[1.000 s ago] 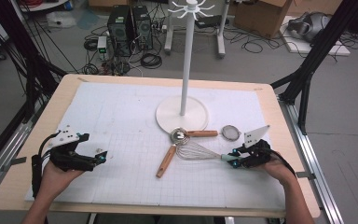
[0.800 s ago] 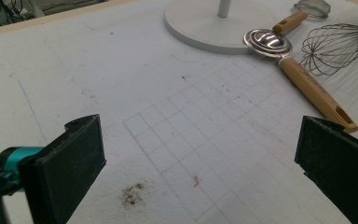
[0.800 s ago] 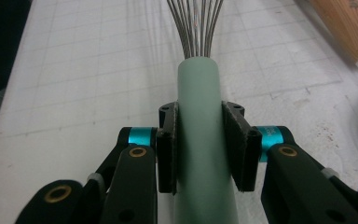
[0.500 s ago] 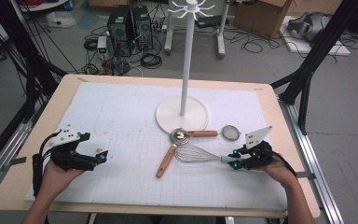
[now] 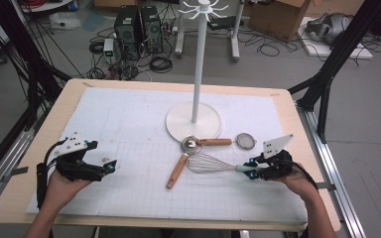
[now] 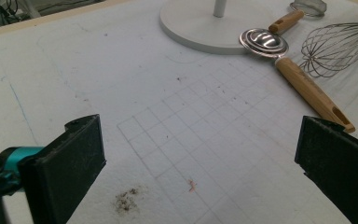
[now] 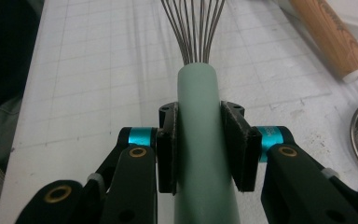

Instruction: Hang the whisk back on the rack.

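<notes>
Little has shifted over the last second: the right gripper [image 5: 250,170] sits where it did at the whisk's handle, and the left gripper [image 5: 106,168] has barely stirred on its side of the white mat [image 5: 129,114]. In the right gripper view the two jaws press against either side of the pale green handle of the whisk [image 7: 200,140], clamped on it with the wire loops fanning out ahead. The whisk [image 5: 213,163] lies flat on the mat in front of the white stand [image 5: 194,119], its long axis running roughly across the table, wires toward the middle and handle toward the person's right (so the right hand is plainly the nearer one). A wooden-handled scoop [image 5: 183,158] lies just beside the wire end, and a small strainer [image 5: 246,141] rests near the stand's base. The left gripper's jaws stand wide apart over bare mat, well apart from the utensils. A lift would likely need to carry the wires clear of the scoop.
</notes>
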`<state>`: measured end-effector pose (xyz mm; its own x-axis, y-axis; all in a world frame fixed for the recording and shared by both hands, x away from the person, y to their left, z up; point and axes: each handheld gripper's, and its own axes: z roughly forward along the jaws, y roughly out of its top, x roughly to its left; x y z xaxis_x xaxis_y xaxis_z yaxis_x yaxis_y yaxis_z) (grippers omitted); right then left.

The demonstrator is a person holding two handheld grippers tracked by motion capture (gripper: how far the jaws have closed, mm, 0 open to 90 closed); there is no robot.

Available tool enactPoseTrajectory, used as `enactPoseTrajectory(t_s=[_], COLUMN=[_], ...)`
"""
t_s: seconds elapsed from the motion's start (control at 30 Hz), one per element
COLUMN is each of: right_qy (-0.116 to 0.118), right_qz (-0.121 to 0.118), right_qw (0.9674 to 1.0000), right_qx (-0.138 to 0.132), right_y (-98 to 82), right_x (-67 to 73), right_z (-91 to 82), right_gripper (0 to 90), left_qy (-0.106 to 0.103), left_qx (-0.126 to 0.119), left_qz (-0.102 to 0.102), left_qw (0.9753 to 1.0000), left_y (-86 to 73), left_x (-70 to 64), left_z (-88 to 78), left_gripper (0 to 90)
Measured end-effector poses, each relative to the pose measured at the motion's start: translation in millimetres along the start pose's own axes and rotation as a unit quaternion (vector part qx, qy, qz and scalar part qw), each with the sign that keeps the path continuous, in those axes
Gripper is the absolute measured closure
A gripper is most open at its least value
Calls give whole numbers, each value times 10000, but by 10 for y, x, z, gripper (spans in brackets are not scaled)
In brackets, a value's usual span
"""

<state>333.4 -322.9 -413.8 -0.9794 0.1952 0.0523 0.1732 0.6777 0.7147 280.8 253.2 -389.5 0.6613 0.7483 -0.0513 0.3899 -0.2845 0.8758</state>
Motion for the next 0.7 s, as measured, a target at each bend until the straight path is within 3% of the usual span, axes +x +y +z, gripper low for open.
enactPoseTrajectory(t_s=[0.7], right_qy=[-115], right_qz=[-138], right_qw=[9998], right_qx=[70], right_y=[321], right_x=[111], right_z=[-198], right_gripper=[686], left_qy=[-22], left_qx=[-17], left_qz=[47], left_qw=[10000], left_y=[26], left_x=[-45], left_z=[-6], left_gripper=[19])
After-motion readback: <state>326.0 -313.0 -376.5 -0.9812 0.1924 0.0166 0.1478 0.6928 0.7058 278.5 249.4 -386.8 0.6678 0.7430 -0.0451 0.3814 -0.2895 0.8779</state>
